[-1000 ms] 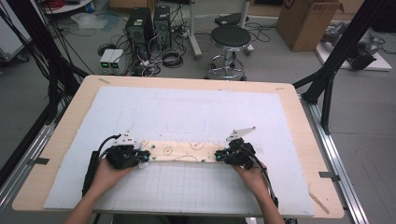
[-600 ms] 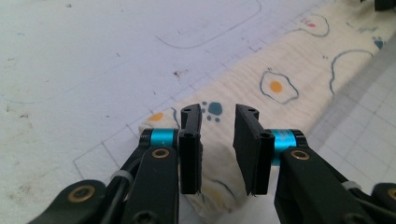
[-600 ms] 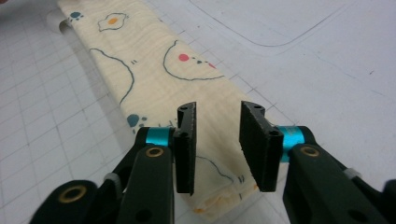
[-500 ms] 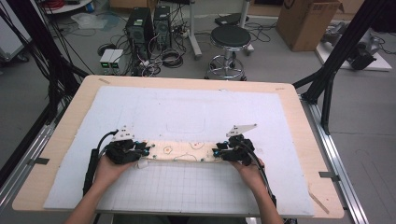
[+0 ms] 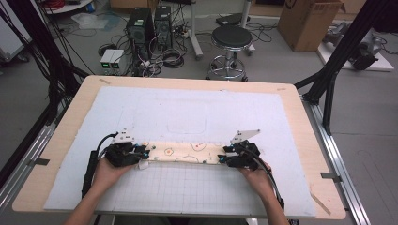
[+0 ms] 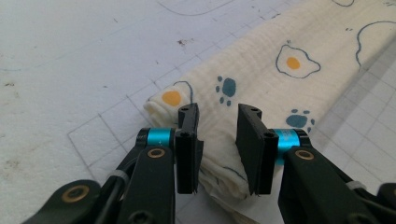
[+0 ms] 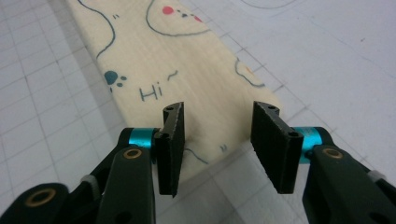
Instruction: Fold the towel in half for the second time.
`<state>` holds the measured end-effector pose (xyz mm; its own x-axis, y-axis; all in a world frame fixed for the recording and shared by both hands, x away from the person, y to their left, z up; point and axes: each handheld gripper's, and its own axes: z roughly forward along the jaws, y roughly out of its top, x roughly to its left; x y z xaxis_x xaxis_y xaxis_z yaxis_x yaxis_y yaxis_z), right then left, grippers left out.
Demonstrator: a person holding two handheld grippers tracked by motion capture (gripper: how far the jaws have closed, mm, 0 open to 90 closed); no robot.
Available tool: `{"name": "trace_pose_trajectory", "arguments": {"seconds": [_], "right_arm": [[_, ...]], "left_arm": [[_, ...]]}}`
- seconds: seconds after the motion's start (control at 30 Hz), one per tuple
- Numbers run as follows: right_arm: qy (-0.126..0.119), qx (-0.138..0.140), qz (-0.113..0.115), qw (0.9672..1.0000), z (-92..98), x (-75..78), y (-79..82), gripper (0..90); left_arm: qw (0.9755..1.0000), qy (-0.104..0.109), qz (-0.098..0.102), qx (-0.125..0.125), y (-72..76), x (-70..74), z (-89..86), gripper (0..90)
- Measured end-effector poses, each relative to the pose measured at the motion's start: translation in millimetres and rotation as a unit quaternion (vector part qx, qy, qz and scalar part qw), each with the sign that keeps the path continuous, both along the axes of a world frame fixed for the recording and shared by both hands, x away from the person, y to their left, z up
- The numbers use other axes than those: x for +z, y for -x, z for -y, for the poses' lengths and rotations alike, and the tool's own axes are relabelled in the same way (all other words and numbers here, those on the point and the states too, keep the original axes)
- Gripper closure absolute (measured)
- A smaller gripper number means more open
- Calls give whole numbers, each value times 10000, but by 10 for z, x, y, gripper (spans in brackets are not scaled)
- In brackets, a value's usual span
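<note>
Now both tools sit at the ends of the folded cream printed cloth (image 5: pixel 183 153), which lies as a long strip across the white gridded mat (image 5: pixel 197 187) on the tabletop (image 5: pixel 300 122). The left tool (image 6: pixel 217 140) has just been opening; its jaws stand apart with the cloth's bunched end between them, pads off the fabric. The right tool (image 7: pixel 219 140) has been opening too, and it straddles the flat end of the strip near the "Hi" print, gripping nothing.
</note>
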<state>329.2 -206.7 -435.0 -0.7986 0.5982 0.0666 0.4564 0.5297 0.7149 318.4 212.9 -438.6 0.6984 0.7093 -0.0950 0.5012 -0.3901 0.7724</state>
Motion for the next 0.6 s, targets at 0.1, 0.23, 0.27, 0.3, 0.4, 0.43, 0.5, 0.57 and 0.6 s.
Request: {"name": "trace_pose_trajectory", "arguments": {"seconds": [0.1, 0.23, 0.27, 0.3, 0.4, 0.43, 0.5, 0.57, 0.6], "right_arm": [[-105, -9, -58, 9999, 34, -15, 0, 528], [-308, -26, -68, 9995, 47, 31, 5, 518], [-424, -42, -19, 9991, 56, 60, 11, 518], [-561, -46, -1, 9984, 70, 94, 18, 517], [-764, -153, 98, 9969, 117, 201, -10, 506], [-814, -206, 107, 9964, 132, 233, -25, 506], [-847, -317, 105, 9958, 149, 275, -68, 507], [-779, -397, 90, 9961, 148, 277, -119, 512], [-716, -454, 55, 9964, 136, 257, -153, 514]], "left_arm": [[10000, 1, 31, 7, 5, -5, 8, 686], [10000, 78, 40, 29, 9, 26, -7, 645], [9999, 155, 68, 17, 16, 45, -20, 624], [9996, 254, 100, 19, 24, 66, -31, 621], [9989, 416, 185, 59, 18, 141, -58, 598], [9988, 426, 219, 103, 4, 165, -66, 583], [9979, 585, 216, 188, -33, 194, -92, 569], [9976, 585, 170, 324, -83, 206, -104, 552], [9979, 529, 131, 342, -111, 208, -115, 549]]}}
